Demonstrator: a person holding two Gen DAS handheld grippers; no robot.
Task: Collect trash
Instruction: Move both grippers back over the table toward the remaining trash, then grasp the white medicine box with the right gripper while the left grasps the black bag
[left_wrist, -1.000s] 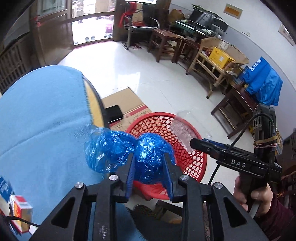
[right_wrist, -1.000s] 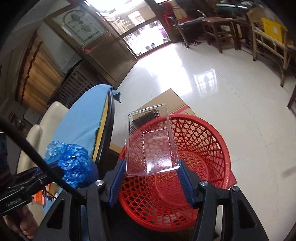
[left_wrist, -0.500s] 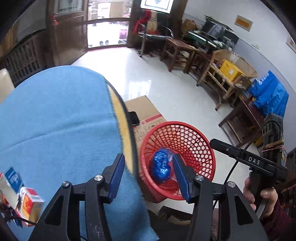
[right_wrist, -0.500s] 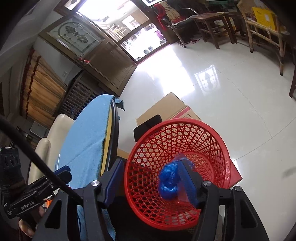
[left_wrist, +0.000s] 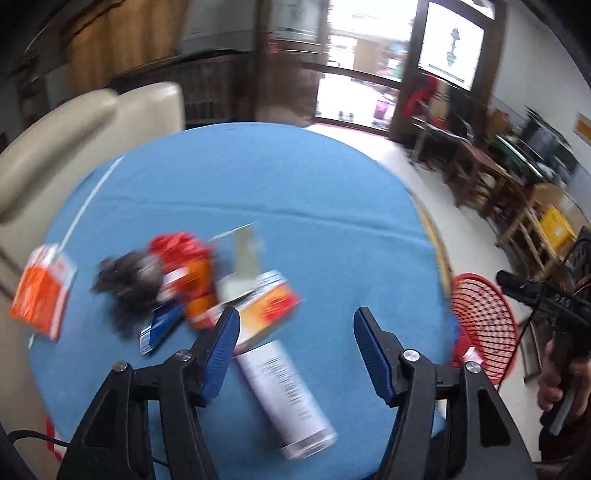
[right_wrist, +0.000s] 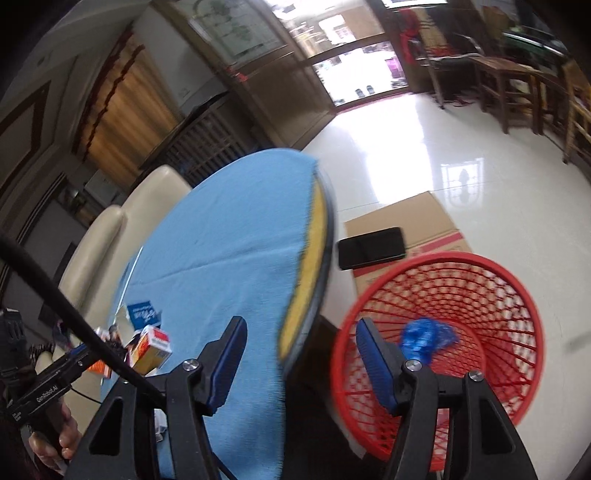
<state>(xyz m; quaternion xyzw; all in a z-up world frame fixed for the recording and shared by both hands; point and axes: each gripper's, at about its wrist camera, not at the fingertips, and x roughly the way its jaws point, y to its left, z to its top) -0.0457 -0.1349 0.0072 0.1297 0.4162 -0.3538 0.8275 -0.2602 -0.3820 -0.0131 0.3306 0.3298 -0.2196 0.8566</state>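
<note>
Red plastic lattice is framing the haul so far: a crumpled blue bag (right_wrist: 426, 338) is lying at the bottom of the red basket (right_wrist: 517, 295), which is standing on the floor just beside the round surface (left_wrist: 295, 192) draped in blue cloth. Whether the clear tray is also lying in the basket cannot be told from either view.

Both tools are being carried empty. The left gripper (left_wrist: 293, 349) is being held over the surface with its jaws parted and nothing between the pads; those jaws have just been opening. The right gripper (right_wrist: 299, 354) is being held above the gap between the surface's edge and the basket, its jaws likewise released and gripping nothing, having just been opening slightly.

A fresh pick is judged to be in hand. The remaining trash is being shown, blurred, in a heap on the surface: a white can (left_wrist: 284, 395) lying on its side nearest the left jaws, a yellow-and-red box (left_wrist: 267, 306) touching it, an orange-and-white carton (left_wrist: 40, 291) set apart near the edge, and red and dark wrappers that cannot be made out. The next move is judged to call for the left jaws to be lowered around the can and closed across its narrow width, since it may roll.

A black phone (right_wrist: 371, 246) is resting on a cardboard box (right_wrist: 424, 214) behind the basket.
</note>
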